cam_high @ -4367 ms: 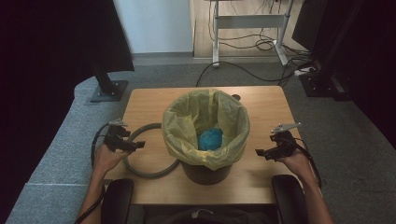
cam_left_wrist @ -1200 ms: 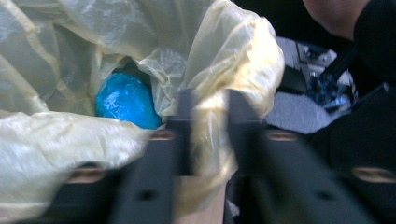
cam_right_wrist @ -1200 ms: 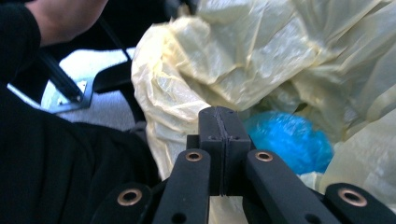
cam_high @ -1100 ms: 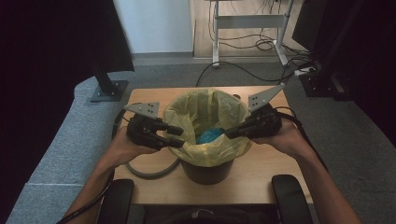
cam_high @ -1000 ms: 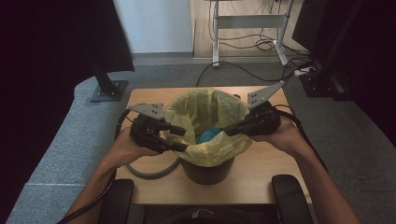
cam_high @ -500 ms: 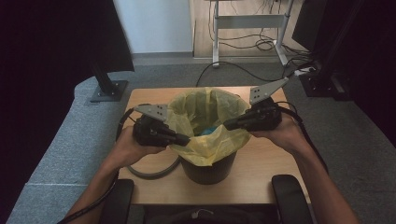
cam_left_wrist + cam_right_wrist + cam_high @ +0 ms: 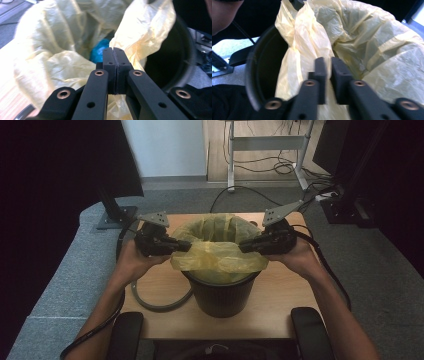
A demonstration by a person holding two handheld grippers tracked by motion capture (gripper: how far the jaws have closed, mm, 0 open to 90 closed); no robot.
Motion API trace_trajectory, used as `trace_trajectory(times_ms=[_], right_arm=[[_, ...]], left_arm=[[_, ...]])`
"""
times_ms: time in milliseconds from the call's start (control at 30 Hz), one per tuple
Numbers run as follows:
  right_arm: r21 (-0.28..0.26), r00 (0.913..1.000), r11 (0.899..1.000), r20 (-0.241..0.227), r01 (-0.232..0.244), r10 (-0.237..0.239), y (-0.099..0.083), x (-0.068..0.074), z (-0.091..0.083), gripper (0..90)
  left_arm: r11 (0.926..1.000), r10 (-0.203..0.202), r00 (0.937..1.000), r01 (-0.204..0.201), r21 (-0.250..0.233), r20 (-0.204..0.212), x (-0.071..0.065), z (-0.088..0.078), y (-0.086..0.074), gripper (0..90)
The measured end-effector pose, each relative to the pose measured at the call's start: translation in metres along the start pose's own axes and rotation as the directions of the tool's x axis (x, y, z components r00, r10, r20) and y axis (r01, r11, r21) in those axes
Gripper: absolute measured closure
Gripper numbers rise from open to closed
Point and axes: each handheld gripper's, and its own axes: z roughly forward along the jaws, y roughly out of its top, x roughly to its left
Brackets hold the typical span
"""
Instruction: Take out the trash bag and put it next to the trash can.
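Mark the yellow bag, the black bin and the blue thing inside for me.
yellow bag (image 7: 220,260): high view, on the gathered near edge.
black bin (image 7: 222,295): high view, on its front wall.
blue thing (image 7: 98,51): left gripper view, on its visible patch inside the bag.

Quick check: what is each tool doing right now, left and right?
Left tool: shut on the thin yellow plastic bin liner.
Right tool: jaws just opening, slightly apart, liner between them; grip cannot be told.

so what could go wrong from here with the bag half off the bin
1. The right gripper has just been opening; a gap shows between its fingers, so the yellow bag could slip free on that side.
2. The left gripper pinches thin film, which may tear if pulled.
3. Lifting could tip the black bin.
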Motion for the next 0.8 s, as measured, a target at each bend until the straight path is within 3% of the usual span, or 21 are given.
trace_trajectory(times_ms=[100, 267, 367, 467, 567, 633, 700, 800], right_arm=[[0.037, 0.9999, 0.999, 0.013, -0.006, 0.005, -0.003, -0.003, 0.002, 57.6], [0.039, 0.9990, 0.999, 0.033, -0.031, 0.030, -0.008, -0.007, -0.001, 55.0], [0.045, 0.9988, 0.998, 0.020, -0.045, 0.044, -0.009, -0.010, -0.002, 58.3], [0.062, 0.9988, 0.997, -0.017, -0.045, 0.047, -0.010, -0.011, -0.001, 67.3], [0.088, 0.9991, 0.995, -0.019, -0.037, 0.039, -0.010, -0.012, 0.001, 78.7], [0.087, 0.9992, 0.995, 0.008, -0.039, 0.038, -0.009, -0.015, 0.001, 83.9], [0.085, 0.9975, 0.996, 0.064, -0.036, 0.031, -0.008, -0.019, 0.000, 85.8], [0.074, 0.9873, 0.997, 0.157, -0.038, 0.026, -0.005, -0.027, -0.003, 86.1]], left_arm=[[0.9999, -0.013, 0.9996, 0.013, -0.004, -0.025, 0.007, 0.000, 0.002, 89.0], [0.9991, -0.037, 0.9967, 0.036, -0.022, -0.072, 0.021, -0.001, 0.008, 89.1], [0.9987, -0.045, 0.9929, 0.042, -0.031, -0.110, 0.027, -0.002, 0.011, 89.2], [0.9978, -0.055, 0.9892, 0.049, -0.044, -0.136, 0.034, -0.001, 0.014, 89.2], [0.9977, -0.059, 0.9865, 0.053, -0.043, -0.153, 0.041, 0.003, 0.016, 89.2], [0.9976, -0.063, 0.9840, 0.057, -0.041, -0.167, 0.045, 0.006, 0.016, 89.2], [0.9973, -0.067, 0.9823, 0.061, -0.041, -0.175, 0.049, 0.008, 0.017, 89.2], [0.9962, -0.080, 0.9790, 0.071, -0.051, -0.187, 0.056, 0.011, 0.017, 89.1]])
